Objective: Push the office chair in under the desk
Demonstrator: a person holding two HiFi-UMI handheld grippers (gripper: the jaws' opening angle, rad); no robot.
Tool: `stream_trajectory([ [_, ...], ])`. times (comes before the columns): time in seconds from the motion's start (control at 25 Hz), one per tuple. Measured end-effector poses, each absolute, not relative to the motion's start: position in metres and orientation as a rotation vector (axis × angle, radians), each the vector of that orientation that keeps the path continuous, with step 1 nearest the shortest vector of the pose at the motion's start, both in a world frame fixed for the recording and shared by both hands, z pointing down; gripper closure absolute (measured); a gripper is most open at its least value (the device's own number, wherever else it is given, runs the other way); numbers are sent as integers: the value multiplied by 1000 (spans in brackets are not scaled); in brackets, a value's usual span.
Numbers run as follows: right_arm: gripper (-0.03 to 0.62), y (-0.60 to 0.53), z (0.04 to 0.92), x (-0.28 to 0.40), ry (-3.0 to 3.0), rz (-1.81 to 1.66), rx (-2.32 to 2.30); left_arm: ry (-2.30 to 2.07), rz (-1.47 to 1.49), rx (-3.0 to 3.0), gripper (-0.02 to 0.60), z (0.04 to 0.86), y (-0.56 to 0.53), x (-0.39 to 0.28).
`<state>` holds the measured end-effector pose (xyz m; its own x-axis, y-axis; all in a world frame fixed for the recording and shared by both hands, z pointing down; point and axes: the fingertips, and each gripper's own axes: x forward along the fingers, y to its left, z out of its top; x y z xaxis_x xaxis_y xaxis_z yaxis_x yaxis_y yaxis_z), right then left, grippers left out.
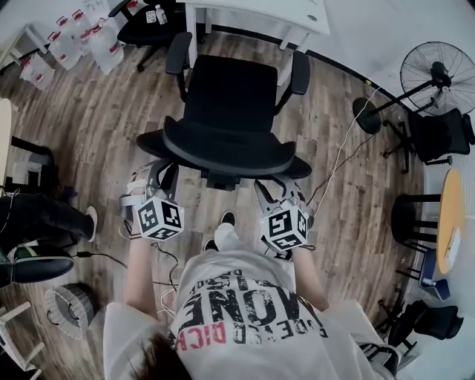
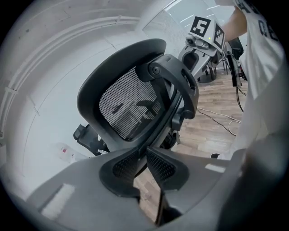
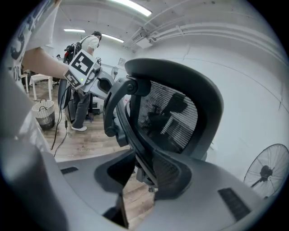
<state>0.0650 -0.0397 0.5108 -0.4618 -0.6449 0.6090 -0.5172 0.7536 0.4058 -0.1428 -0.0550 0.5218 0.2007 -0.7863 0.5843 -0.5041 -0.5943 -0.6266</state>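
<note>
A black office chair [image 1: 226,93] stands in the head view with its seat facing the white desk [image 1: 260,13] at the top; only the front of the seat reaches the desk's edge. I stand behind its mesh backrest [image 1: 223,152]. My left gripper [image 1: 159,177] is at the backrest's left end, and my right gripper [image 1: 276,193] is at its right end. In the left gripper view the backrest's rim [image 2: 135,103] runs down between the jaws of the left gripper [image 2: 145,158], which are shut on it. In the right gripper view the rim [image 3: 135,135] passes between the jaws of the right gripper [image 3: 143,173], shut on it too.
A pedestal fan [image 1: 438,74] and dark chairs [image 1: 438,133] stand at the right, with a white cable [image 1: 338,159] across the wooden floor. Water jugs [image 1: 82,37] and another black chair [image 1: 148,26] sit at the top left. A wire basket [image 1: 70,308] is at the lower left.
</note>
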Motion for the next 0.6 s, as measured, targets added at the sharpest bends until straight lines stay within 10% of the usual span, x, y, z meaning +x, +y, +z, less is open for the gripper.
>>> stream_trajectory([
  [0.6, 479, -75, 503, 57, -2215, -214, 815, 1310, -1378, -2152, 546, 517, -94, -149],
])
